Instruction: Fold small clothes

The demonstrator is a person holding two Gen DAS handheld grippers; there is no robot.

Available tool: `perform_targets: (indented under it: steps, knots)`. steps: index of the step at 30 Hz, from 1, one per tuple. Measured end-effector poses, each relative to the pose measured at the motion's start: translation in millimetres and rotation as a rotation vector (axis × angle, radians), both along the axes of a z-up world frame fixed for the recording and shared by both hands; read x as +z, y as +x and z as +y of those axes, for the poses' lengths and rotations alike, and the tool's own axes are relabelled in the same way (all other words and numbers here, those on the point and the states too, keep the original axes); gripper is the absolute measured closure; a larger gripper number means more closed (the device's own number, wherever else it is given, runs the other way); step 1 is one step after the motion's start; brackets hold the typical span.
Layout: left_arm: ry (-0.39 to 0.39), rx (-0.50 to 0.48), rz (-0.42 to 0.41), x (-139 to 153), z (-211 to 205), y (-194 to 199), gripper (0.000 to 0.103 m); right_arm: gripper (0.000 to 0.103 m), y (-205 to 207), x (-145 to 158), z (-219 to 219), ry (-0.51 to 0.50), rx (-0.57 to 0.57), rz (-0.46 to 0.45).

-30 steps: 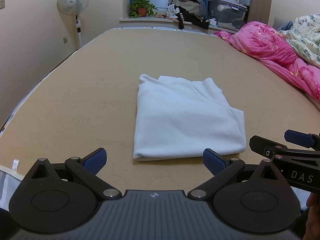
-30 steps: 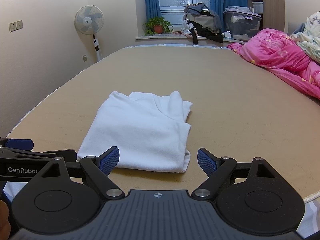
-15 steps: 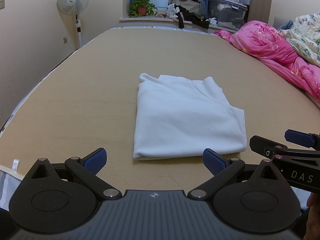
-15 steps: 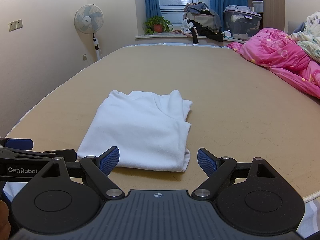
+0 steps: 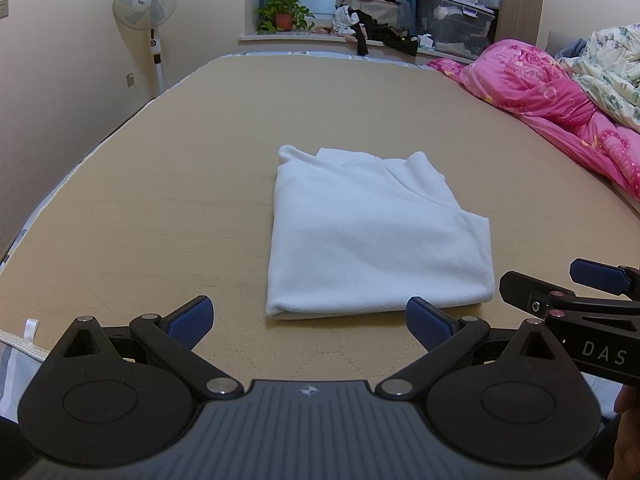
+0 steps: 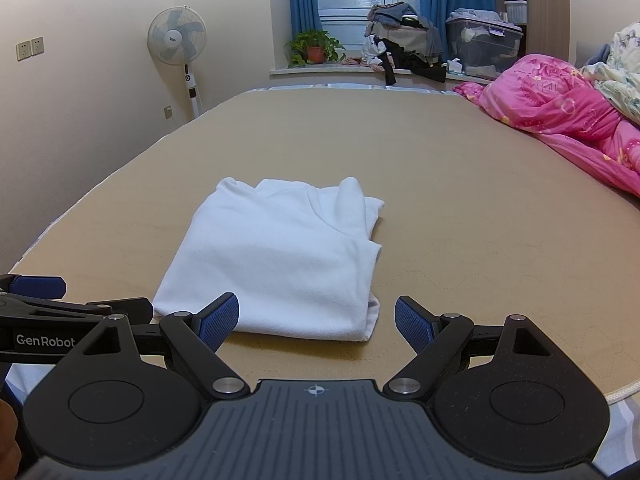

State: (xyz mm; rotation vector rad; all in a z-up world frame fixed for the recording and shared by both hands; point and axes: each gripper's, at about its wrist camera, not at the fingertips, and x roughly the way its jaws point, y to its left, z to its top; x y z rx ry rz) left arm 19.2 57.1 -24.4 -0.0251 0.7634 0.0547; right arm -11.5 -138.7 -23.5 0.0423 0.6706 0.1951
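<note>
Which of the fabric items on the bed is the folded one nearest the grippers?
The white garment, folded into a flat rectangle on the tan mattress just ahead of both open grippers. The pink quilt and the floral quilt lie bunched far right.

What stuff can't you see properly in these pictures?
- Underside and inner layers of the folded white garment: hidden by its own top layer, both views.
- Contents of the storage bin: too small and far, both views.
- Near bed edge: covered by the left hand-held gripper and the right hand-held gripper.
</note>
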Motion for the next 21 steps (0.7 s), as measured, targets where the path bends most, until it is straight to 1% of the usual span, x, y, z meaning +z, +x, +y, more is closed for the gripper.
perform_targets:
  steps: [21]
  knots:
    - [-0.001, 0.000, 0.000, 0.3, 0.3, -0.2, 0.001, 0.017, -1.0, 0.4, -2.7, -0.002, 0.003, 0.002]
